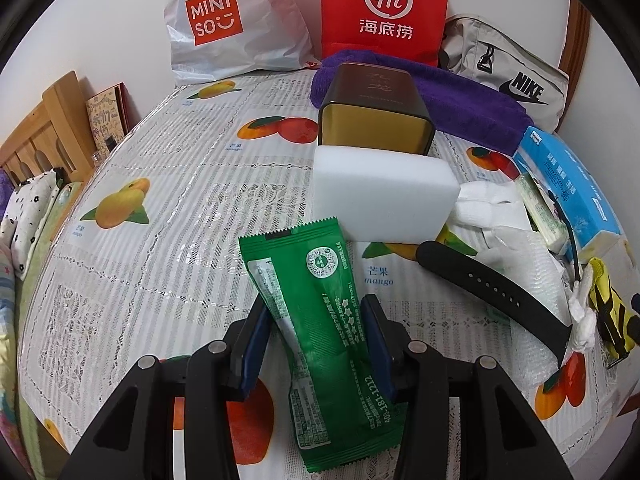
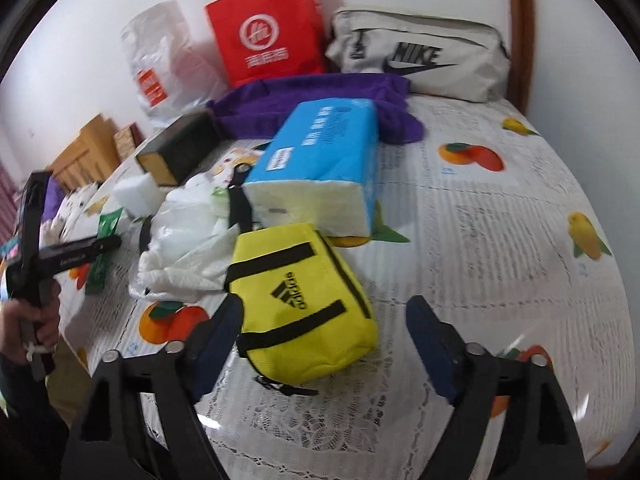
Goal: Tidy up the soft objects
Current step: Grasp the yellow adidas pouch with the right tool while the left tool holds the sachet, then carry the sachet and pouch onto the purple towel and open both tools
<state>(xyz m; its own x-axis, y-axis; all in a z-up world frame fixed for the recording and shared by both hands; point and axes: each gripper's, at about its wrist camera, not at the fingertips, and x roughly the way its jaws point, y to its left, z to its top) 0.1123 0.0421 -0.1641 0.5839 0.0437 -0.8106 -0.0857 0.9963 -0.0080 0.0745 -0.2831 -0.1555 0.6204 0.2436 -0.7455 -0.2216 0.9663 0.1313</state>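
Pouch (image 2: pixel 304 304) in yellow fabric: soft, light, likely squashy; best pinched across its padded middle. Right gripper (image 2: pixel 324 332) spread wide, empty. Left gripper (image 1: pixel 316 340) clamped on crinkly green packet (image 1: pixel 320 320).

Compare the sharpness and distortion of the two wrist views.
Left wrist view: sharp, print on the green packet is crisp. Right wrist view: motion-smeared, the red bag logo is blurred. Both bow the table edges and darken at the corners, fisheye style.

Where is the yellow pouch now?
In the right wrist view, the yellow pouch lies on the table, between the open right gripper's fingers, just before the blue tissue pack.
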